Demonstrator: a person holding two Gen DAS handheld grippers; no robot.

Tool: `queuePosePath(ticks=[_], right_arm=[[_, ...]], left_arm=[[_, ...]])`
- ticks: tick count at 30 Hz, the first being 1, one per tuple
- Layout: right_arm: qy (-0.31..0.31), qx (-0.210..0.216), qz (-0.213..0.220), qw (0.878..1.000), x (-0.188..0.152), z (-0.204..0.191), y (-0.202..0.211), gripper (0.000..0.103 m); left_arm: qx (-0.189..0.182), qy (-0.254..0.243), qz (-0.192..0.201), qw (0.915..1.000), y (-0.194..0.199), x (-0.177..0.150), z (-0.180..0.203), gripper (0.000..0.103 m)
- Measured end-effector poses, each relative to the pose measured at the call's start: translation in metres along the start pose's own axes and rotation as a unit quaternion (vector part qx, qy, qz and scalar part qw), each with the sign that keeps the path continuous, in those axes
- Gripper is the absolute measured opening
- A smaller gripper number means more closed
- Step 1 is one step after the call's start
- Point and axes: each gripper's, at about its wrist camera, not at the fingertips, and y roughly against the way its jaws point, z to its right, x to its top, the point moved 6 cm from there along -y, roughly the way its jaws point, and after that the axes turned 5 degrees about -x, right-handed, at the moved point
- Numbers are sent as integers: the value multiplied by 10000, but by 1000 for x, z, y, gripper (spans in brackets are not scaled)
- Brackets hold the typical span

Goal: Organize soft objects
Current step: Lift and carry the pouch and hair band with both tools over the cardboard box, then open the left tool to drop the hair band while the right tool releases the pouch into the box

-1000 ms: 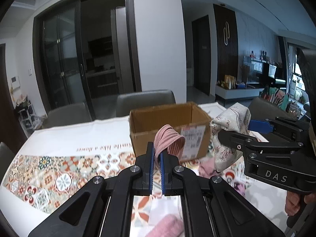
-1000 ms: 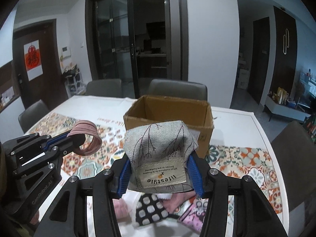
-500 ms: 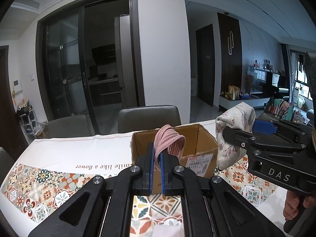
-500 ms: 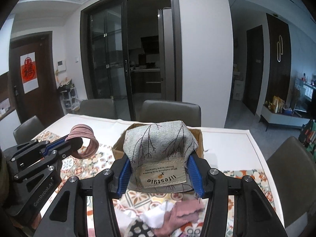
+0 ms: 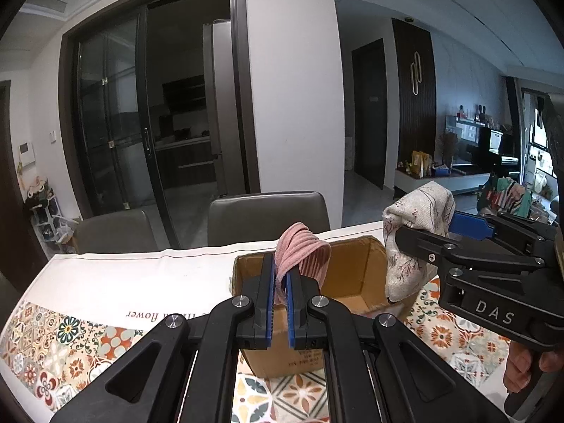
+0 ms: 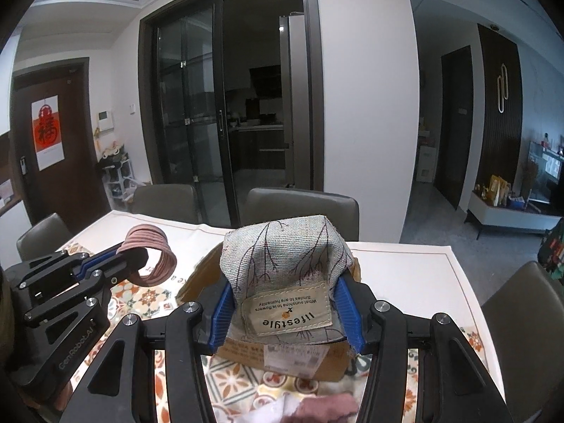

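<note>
Above the cardboard box, a pink ribbed cloth is clamped in the left gripper; a grey printed pouch is clamped in the right gripper.

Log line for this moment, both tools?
left tool: shut on pink cloth | right tool: shut on grey cloth | both near cardboard box | nothing released

Two grippers: left gripper, right gripper. One pink ribbed cloth between left jaws. One grey branch-print pouch between right jaws. One cardboard box beyond both. Two grey chairs behind.
</note>
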Motion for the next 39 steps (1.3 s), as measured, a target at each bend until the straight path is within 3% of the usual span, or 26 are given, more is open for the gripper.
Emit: queuePosePath(ticks=[12,28,30,34,37,39], right_arm=[[-11,-3,-355,9994,1,7,-60,54],[23,-20,-1118,9937,-27,9,-131,56],[43,-2,-1209,9927,-32,11,-137,56],[-20,64,-1341,9909,-37,13,-144,68],[-81,81,-1354,9907,-39,15,-146,70],[-74,58,-1344,9909,-39,15,-147,73]], left_arm=[[107,43,-262,9996,-60,3,-12,8],[-102,171,-1113,9936,-131,-29,-21,8],[-126,174,-1203,9925,-133,-35,-20,15],[-123,150,-1229,9922,-131,-39,-21,27],[-131,144,-1220,9923,-130,-41,-21,43],[-100,136,-1231,9922,-129,-42,-22,46]])
